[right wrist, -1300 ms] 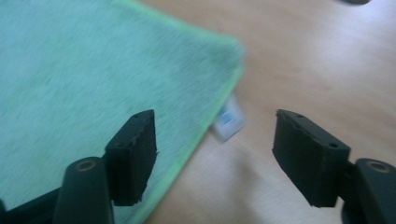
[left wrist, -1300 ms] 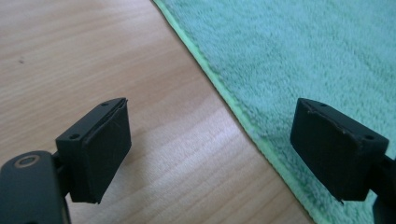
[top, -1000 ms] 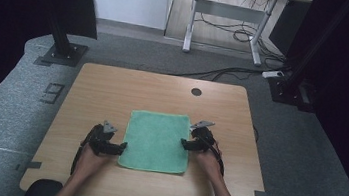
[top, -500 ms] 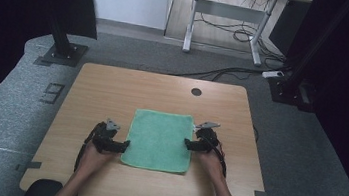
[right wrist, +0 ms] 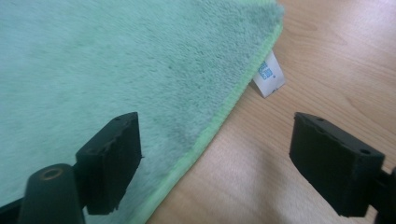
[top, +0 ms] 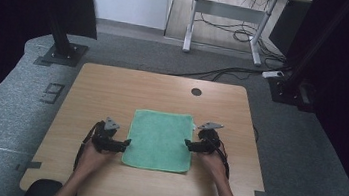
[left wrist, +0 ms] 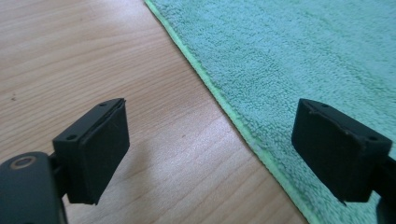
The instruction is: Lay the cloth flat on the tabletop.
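Wooden table (top: 113,90) on grey carpet, dark curtains to both sides. Left gripper (top: 125,144): jaws wide apart, nothing between the pads; one finger (left wrist: 93,149) over bare wood, the other over the towel's left hem. Right gripper (top: 188,143): jaws have just been opening and stand wide, nothing pressed between them; one finger (right wrist: 112,161) over the cloth, the other over wood, straddling the right hem. Green towel (top: 160,139) lies flat in the near middle of the table, between the two grippers. White tag (right wrist: 270,74) sticks out near its far right corner. A hand (top: 92,156) backs each gripper.
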A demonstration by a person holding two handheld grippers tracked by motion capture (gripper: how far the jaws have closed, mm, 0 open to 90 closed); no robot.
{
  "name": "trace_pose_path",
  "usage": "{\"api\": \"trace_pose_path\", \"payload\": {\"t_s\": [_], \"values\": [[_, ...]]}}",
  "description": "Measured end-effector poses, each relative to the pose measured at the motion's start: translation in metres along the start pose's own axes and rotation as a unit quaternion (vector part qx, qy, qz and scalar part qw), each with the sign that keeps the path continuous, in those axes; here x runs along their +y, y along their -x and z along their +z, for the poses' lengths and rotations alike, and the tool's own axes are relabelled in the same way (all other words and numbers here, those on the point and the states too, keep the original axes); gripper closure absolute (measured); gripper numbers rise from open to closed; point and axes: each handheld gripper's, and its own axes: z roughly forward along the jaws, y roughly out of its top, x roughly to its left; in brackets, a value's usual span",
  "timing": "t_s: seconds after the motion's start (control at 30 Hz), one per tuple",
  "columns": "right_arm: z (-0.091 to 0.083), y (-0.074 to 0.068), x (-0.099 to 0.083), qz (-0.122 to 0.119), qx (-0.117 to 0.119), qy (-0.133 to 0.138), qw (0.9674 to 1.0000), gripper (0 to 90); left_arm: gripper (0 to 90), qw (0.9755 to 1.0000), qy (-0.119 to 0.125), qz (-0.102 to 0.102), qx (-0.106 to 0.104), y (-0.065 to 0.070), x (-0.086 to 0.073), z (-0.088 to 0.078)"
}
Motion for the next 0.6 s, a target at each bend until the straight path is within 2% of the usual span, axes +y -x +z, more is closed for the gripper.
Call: {"api": "trace_pose_path", "payload": {"t_s": [0.03, 0.07, 0.2, 0.37, 0.47, 0.6], "values": [[0.000, 0.000, 0.000, 0.000, 0.000, 0.000, 1.0000, 15.5, 10.7, 1.0000, 0.000, 0.000, 0.000, 0.000, 0.000, 0.000], [-0.008, -0.001, -0.001, 0.001, 0.004, 0.003, 1.0000, 14.1, 10.7, 1.0000, 0.000, 0.000, -0.006, -0.002, -0.001, -0.004], [-0.023, -0.002, -0.006, 0.000, 0.004, 0.002, 1.0000, 13.4, 8.4, 0.9998, -0.006, 0.010, -0.013, -0.005, -0.003, -0.010], [-0.033, 0.000, -0.017, 0.013, 0.000, 0.003, 0.9999, 12.0, 7.8, 0.9997, -0.016, 0.016, -0.011, -0.007, -0.008, -0.013], [-0.036, 0.003, -0.033, 0.019, -0.014, -0.008, 0.9997, 7.4, 6.8, 0.9993, -0.030, 0.024, -0.004, -0.010, -0.015, -0.015], [-0.038, 0.008, -0.045, 0.031, -0.026, -0.012, 0.9991, 2.7, 5.0, 0.9990, -0.039, 0.024, 0.001, -0.014, -0.020, -0.012]]}}
